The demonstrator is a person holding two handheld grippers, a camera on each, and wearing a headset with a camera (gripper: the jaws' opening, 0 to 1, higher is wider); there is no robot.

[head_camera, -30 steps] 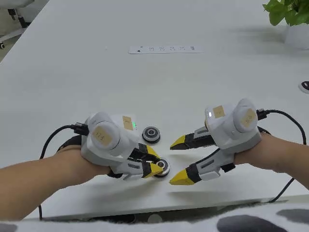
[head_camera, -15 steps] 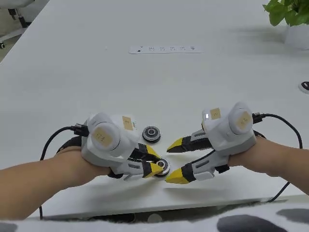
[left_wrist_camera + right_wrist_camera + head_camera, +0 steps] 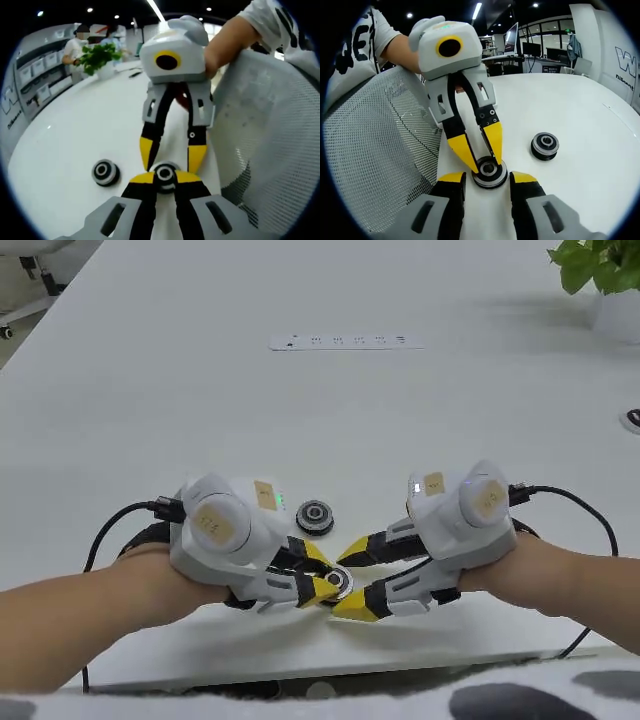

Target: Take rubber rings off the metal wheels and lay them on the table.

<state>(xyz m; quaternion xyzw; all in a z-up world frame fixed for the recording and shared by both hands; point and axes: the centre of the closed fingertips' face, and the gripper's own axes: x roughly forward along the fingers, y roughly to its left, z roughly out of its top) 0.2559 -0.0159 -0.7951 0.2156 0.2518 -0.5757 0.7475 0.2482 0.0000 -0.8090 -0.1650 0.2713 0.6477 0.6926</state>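
A metal wheel with a black rubber ring sits near the table's front edge, and my left gripper is shut on it. The left gripper view has that wheel pinched between the yellow tips. My right gripper faces it from the right, open, one jaw on each side of the same wheel. Whether its tips touch the ring I cannot tell. A second ringed wheel lies flat on the white table just behind, also seen as a wheel off to one side.
A white power strip lies far back on the table. A potted plant stands at the back right. Cables trail from both grippers. A mesh chair back is close behind the table's front edge.
My right gripper has moved left and slightly down until its open jaws straddle the wheel. The left gripper and both wheels have stayed put.
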